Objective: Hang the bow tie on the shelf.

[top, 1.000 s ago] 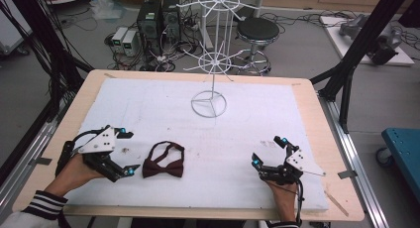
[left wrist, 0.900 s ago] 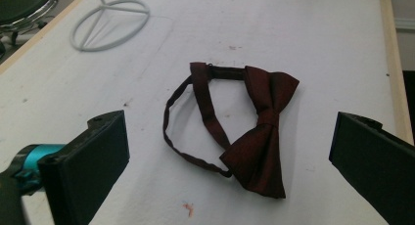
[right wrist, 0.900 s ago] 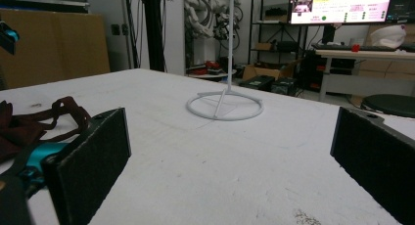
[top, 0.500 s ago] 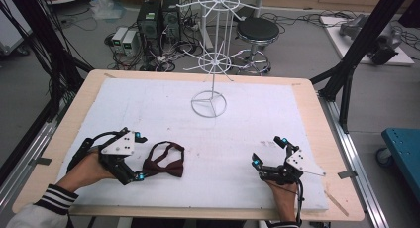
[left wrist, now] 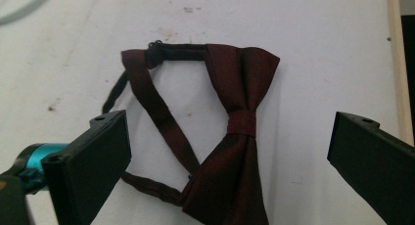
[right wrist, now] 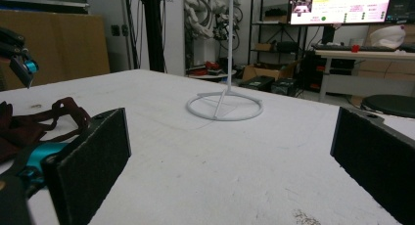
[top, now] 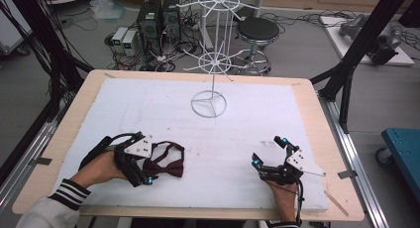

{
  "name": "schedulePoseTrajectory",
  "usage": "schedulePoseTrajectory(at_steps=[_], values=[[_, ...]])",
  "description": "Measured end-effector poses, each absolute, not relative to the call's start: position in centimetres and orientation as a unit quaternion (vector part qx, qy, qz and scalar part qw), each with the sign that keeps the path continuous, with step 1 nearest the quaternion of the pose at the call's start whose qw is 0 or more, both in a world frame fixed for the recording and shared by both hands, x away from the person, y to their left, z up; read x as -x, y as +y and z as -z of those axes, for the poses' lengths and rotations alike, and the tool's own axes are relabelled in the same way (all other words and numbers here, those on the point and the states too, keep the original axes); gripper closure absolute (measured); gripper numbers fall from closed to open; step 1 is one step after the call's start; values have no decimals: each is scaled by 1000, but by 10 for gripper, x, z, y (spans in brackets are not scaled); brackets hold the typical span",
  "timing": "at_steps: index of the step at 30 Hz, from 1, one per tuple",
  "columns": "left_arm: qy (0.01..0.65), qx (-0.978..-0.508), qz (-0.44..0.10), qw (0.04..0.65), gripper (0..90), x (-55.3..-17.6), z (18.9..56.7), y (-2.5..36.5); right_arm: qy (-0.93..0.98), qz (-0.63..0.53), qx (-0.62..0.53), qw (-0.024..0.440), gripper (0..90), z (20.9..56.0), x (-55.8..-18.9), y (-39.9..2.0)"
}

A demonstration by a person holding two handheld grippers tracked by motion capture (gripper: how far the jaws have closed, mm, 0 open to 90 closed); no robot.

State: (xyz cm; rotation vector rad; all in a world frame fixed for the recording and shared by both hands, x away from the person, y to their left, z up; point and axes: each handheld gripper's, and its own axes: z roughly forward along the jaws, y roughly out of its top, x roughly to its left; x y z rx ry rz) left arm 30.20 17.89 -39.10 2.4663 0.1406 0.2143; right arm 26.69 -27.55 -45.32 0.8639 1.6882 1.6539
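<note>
Left gripper (top: 148,169): jaws wide apart, nothing clamped; has moved in from the left over the last second and now hangs right over the bow tie's left end, with the tie between its jaws in the left gripper view.
Change meaning: looks like the approach is done and closing on the tie comes next; no grasp yet.
Bow tie (top: 166,162): dark maroon, flat on the white mat (top: 237,139), front-left area, same spot as a second ago.
Bow tie axis: long axis runs roughly left-right across the table in the high view; bow wings toward the front, strap loop (left wrist: 147,88) toward the back.
Knot (left wrist: 242,122): sits midway between the jaws in the left gripper view, probably the best pinch spot.
Right gripper (top: 270,153): jaws apart, empty, resting front-right on the mat, unmoved, well apart from the tie.
Wire stand (top: 209,103): white, ring base on the mat's far centre, spoked tiers above; likely where the tie goes.
Table (top: 84,94): wooden edge around the mat.
</note>
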Motion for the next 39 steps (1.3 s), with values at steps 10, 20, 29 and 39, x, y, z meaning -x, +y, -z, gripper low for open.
schedulePoseTrajectory(at_steps=[10,20,29,39], values=[[36,-956,-62,285,148,-304,398,165,638,-625,-329,306,6,453,-267,-275],[39,-968,-45,246,303,-307,405,156,638,-626,-329,306,6,453,-266,-275],[45,-971,-34,232,459,-310,409,152,637,-626,-328,307,6,453,-267,-276],[56,-975,-31,212,681,-311,409,151,638,-625,-330,306,6,453,-266,-276]])
